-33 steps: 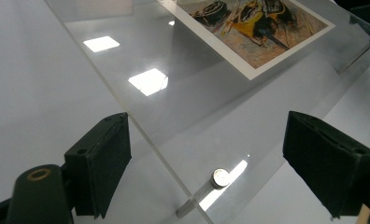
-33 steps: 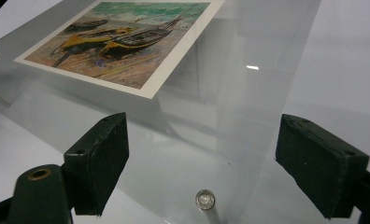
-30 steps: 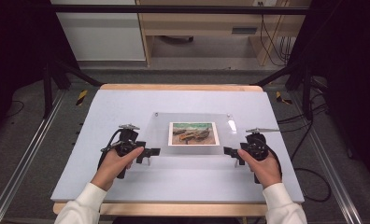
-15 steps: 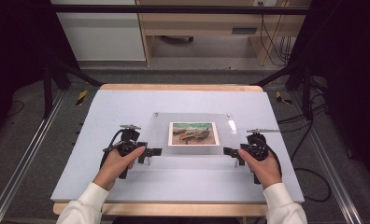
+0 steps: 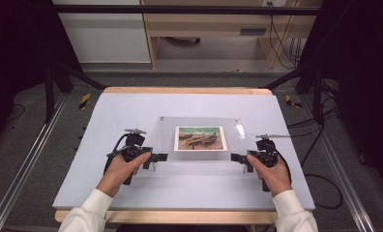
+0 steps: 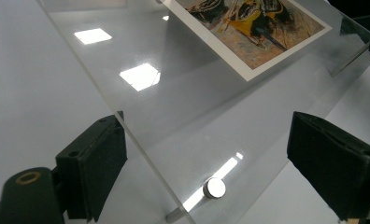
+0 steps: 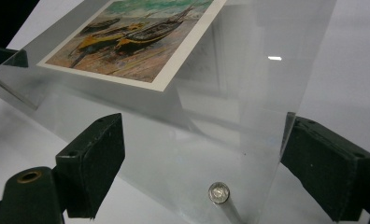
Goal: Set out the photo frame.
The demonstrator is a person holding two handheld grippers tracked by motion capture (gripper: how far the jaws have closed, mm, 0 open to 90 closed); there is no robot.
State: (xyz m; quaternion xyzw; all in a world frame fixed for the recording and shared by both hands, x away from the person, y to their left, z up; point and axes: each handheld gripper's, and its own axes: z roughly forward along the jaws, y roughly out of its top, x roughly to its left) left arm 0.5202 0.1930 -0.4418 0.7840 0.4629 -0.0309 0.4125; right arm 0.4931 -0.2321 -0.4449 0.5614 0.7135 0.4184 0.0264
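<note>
Where the room is dark, the pale blue table (image 5: 107, 125) is bright. The left gripper (image 5: 155, 157) and right gripper (image 5: 236, 157) both gape wide beside the clear frame (image 5: 199, 157).

Open table all round the clear frame; the frame itself is the one obstacle.

You have bare table (image 5: 131, 111) on every side of the acrylic frame (image 5: 199, 159): far, near and out to both edges. The frame's sheet stands raised off the table on metal pegs (image 6: 214, 188), so a claw can't sweep through at its corners. Your left claw (image 5: 153, 157) sits at the frame's left near corner with that edge between its parted jaws, your right claw (image 5: 240, 158) likewise at the right near corner. The picture (image 5: 200, 138) lies at the frame's middle.
</note>
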